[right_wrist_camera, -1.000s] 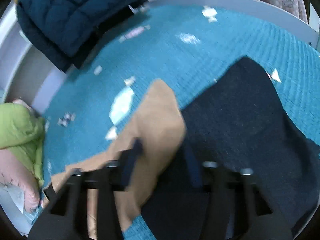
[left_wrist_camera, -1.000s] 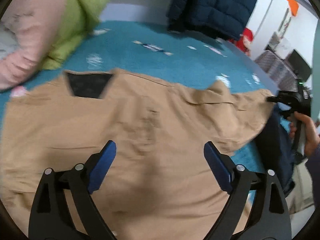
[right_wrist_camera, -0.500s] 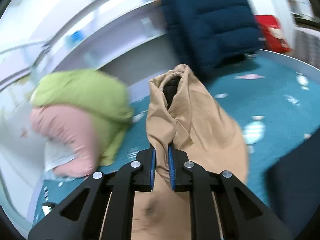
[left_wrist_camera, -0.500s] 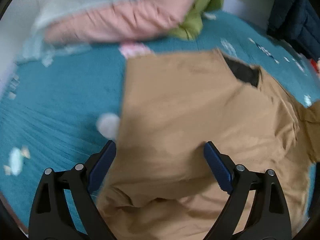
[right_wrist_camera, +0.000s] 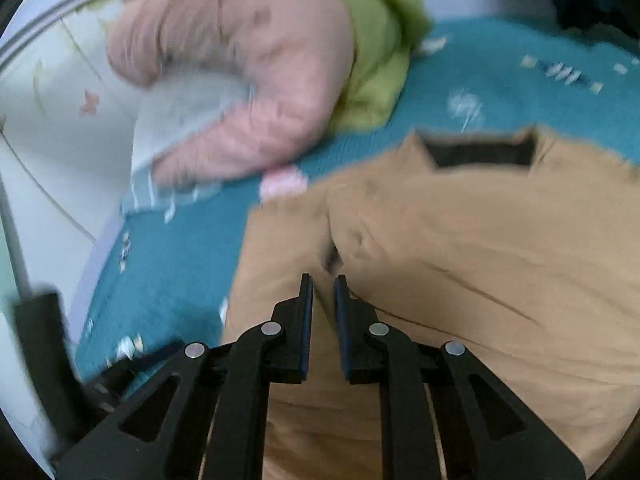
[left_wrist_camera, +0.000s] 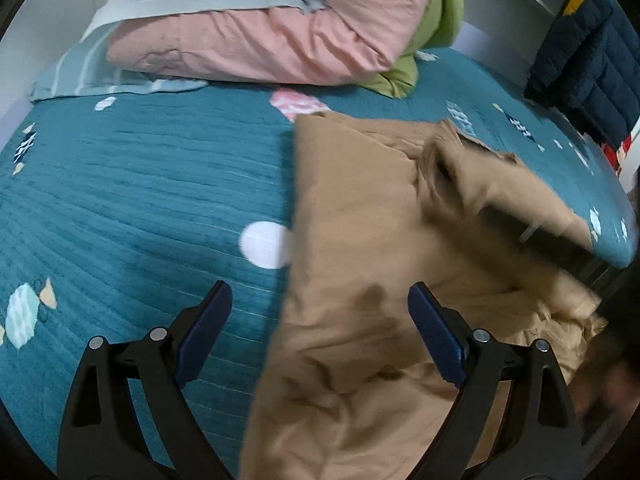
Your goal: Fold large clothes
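A large tan shirt (left_wrist_camera: 360, 240) lies on the teal bedspread (left_wrist_camera: 140, 200), its right sleeve folded over the body; its dark collar opening (right_wrist_camera: 484, 154) shows in the right wrist view. My left gripper (left_wrist_camera: 320, 304) is open and empty above the shirt's left edge. My right gripper (right_wrist_camera: 323, 286) has its jaws nearly closed with a narrow gap, over the tan shirt (right_wrist_camera: 460, 260); a fold of the cloth bunches just ahead of the tips, and I cannot tell whether any cloth is pinched.
A pink quilt (left_wrist_camera: 260, 32) and green bedding (left_wrist_camera: 436, 28) are piled at the head of the bed. A dark blue puffer jacket (left_wrist_camera: 588, 64) hangs at the far right. The bed's edge lies to the left in the right wrist view (right_wrist_camera: 100, 264).
My right gripper carried the sleeve up and across the shirt, and now sits low over the body. My left gripper swung left to the shirt's left edge, still open.
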Available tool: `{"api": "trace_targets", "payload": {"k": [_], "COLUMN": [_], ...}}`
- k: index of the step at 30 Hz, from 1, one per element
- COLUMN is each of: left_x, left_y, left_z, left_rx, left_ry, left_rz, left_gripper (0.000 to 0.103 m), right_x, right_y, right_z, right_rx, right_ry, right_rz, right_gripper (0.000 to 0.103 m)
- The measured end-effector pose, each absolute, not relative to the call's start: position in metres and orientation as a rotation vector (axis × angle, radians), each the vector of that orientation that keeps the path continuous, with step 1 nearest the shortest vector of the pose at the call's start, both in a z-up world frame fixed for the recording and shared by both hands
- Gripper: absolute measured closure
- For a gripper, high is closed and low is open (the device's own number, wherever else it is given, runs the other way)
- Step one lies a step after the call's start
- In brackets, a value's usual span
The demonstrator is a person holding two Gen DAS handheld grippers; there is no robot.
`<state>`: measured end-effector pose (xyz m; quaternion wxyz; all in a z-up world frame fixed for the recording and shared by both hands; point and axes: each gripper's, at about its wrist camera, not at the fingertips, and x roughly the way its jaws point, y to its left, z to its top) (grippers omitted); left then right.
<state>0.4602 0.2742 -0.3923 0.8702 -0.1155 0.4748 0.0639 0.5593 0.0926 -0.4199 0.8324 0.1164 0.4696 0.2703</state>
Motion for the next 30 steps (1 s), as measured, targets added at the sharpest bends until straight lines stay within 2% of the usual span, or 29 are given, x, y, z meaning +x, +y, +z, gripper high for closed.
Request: {"api": "trace_targets", "payload": {"k": [1,3,4,6,8,11,15,17,20,22,23,24,26,28,30], "left_x": [0.458,0.456,0.455,0.456,0.458,0.470,0.501,0.523,0.558,0.579,0.585,0.589,0.590,0.584,0.580], "left_y": [0.278,0.282,0.283,0.286,0.284,0.267,0.228,0.197,0.158,0.143,0.141,0.142,0.151,0.155,0.149], "left_z": [-0.391,-0.389,-0.387,-0.383,-0.375,-0.364,-0.354,-0.353,-0.366,-0.382,-0.392,-0.403,-0.432,-0.440,-0.439], "left_rx": [-0.247,-0.255,-0.265,-0.284,-0.305,-0.298,-0.298,-0.259,-0.211,-0.188,-0.182,-0.184,-0.245,-0.239,-0.175], "left_ry": [0.987,0.988,0.982,0.965,0.940,0.922,0.912,0.906,0.964,1.020,1.062,1.116,1.235,1.205,1.191], "left_rz": [0.139,0.152,0.155,0.160,0.151,0.116,-0.003,-0.079,-0.138,-0.109,-0.091,-0.061,-0.017,-0.040,-0.059], "left_gripper": [0.013,0.013,0.013,0.013,0.013,0.013,0.013,0.013,0.012,0.012,0.012,0.012,0.012,0.012,0.012], "right_x": [0.558,0.554,0.549,0.539,0.532,0.526,0.549,0.561,0.580,0.588,0.591,0.593,0.595,0.594,0.595], "right_y": [0.094,0.089,0.084,0.071,0.061,0.016,-0.052,-0.086,-0.137,-0.158,-0.160,-0.162,-0.165,-0.170,-0.173], "right_z": [-0.427,-0.429,-0.424,-0.402,-0.382,-0.349,-0.348,-0.356,-0.380,-0.398,-0.410,-0.420,-0.449,-0.456,-0.455], "right_rx": [0.245,0.274,0.279,0.275,0.255,0.225,0.232,0.253,0.326,0.366,0.365,0.370,0.364,0.380,0.407], "right_ry": [1.028,1.049,1.033,0.966,0.901,0.800,0.818,0.853,0.948,1.012,1.062,1.096,1.190,1.174,1.183], "right_rz": [0.581,0.595,0.604,0.607,0.606,0.543,0.393,0.307,0.222,0.214,0.217,0.217,0.214,0.209,0.203], "right_gripper": [0.087,0.076,0.073,0.055,0.049,0.044,0.044,0.045,0.056,0.071,0.073,0.080,0.088,0.097,0.097]}}
